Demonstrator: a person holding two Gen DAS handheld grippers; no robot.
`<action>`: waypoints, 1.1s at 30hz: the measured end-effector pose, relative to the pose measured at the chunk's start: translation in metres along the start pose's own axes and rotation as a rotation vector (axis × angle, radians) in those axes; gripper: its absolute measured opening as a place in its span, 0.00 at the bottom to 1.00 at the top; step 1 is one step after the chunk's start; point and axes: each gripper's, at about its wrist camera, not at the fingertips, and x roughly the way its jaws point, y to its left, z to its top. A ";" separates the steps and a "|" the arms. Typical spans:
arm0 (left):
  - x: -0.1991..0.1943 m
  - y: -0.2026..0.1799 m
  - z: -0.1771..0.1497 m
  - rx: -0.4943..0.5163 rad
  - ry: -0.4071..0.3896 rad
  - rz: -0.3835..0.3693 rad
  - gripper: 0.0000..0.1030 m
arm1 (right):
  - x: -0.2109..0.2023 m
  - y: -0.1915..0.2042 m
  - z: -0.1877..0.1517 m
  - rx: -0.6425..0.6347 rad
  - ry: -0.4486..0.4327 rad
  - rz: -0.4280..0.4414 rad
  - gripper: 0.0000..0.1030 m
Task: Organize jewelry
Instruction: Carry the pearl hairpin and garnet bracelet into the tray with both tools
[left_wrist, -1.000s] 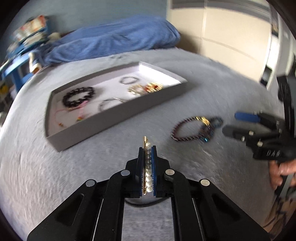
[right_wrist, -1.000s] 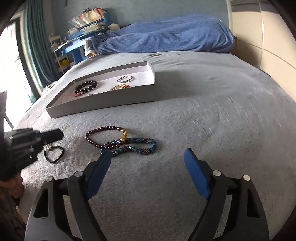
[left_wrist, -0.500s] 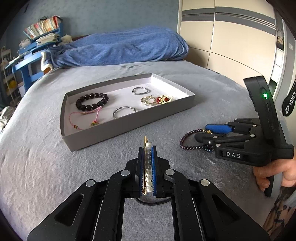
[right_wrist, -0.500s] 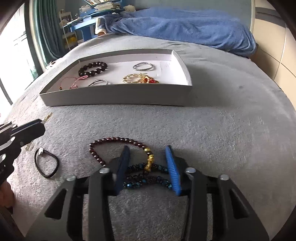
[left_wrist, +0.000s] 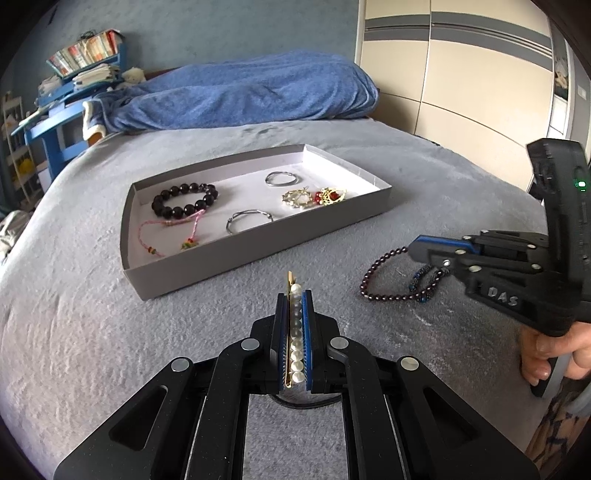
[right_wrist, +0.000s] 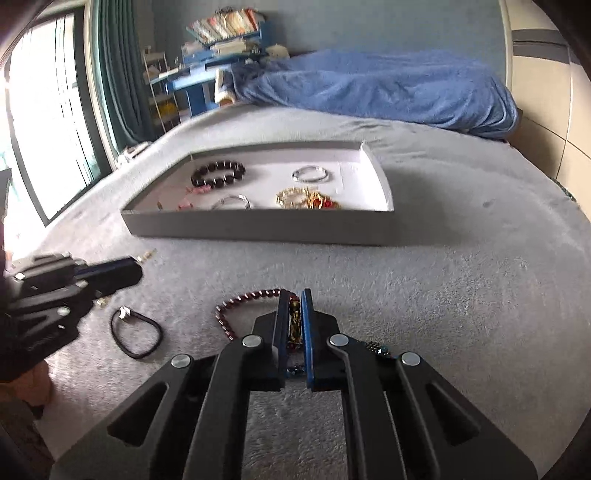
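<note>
Left wrist view: left gripper (left_wrist: 294, 295) clamps a stiff, light pearl hair clip (left_wrist: 294, 328) lengthwise, short of the grey tray's (left_wrist: 258, 254) near edge; inside lie bracelets and rings. Right wrist view: right gripper (right_wrist: 294, 297) pinches the limp, slippery garnet bracelet (right_wrist: 255, 297) at its gold bead on the bed

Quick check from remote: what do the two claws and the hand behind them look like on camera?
Both claws, left claw and right claw, are matte black linkages with silver rivets and blue finger pads. The right unit carries white "DAS" lettering and a green LED. A bare hand grips its handle.
</note>
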 end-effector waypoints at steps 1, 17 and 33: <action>0.000 0.001 0.000 -0.006 0.000 -0.003 0.08 | -0.003 -0.001 0.000 0.006 -0.006 0.006 0.06; -0.018 0.017 0.020 -0.011 -0.032 0.005 0.08 | -0.034 -0.015 0.016 0.058 -0.065 0.041 0.06; -0.016 0.041 0.052 -0.002 -0.045 0.034 0.08 | -0.037 -0.024 0.046 0.037 -0.088 0.017 0.06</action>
